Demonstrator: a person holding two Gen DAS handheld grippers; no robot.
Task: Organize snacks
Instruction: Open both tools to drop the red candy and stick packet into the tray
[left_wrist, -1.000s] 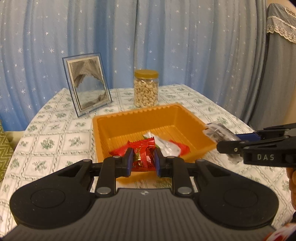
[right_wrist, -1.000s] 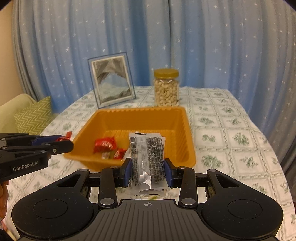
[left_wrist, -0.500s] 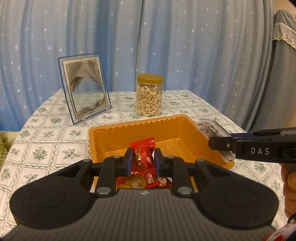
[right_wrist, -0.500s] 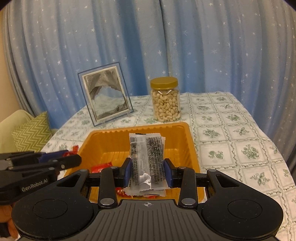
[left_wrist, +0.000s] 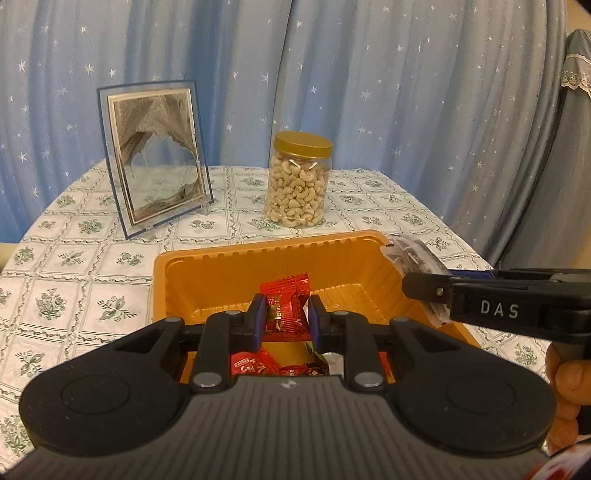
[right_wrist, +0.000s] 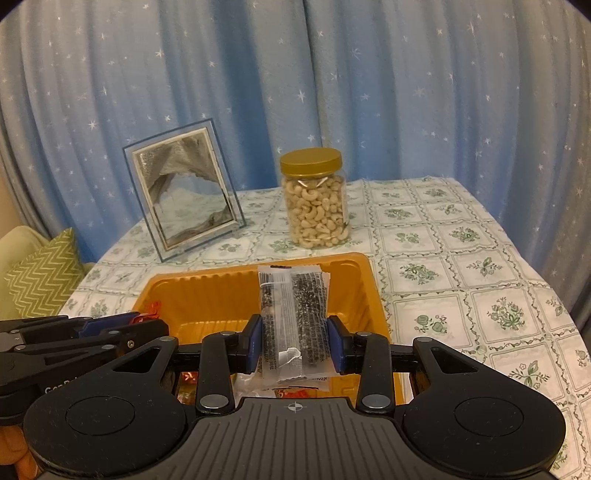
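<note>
My left gripper (left_wrist: 286, 318) is shut on a red candy packet (left_wrist: 286, 308) and hangs over the near part of the orange tray (left_wrist: 229, 280). Several red snack packets (left_wrist: 255, 363) lie in the tray beneath it. My right gripper (right_wrist: 294, 343) is shut on a clear packet of dark snack (right_wrist: 293, 317), held upright over the near right part of the orange tray (right_wrist: 207, 299). In the left wrist view that packet (left_wrist: 413, 254) shows at the tray's right rim. The left gripper (right_wrist: 140, 325) enters the right wrist view from the left.
A jar of cashews (left_wrist: 299, 181) with a gold lid and a glass picture frame (left_wrist: 157, 158) stand behind the tray on the patterned tablecloth (right_wrist: 480, 266). Blue starred curtains hang behind. A green zigzag cushion (right_wrist: 40, 277) lies off the table's left.
Both grippers have moved forward over the tray with their packets still held. The jar and frame now look nearer.
</note>
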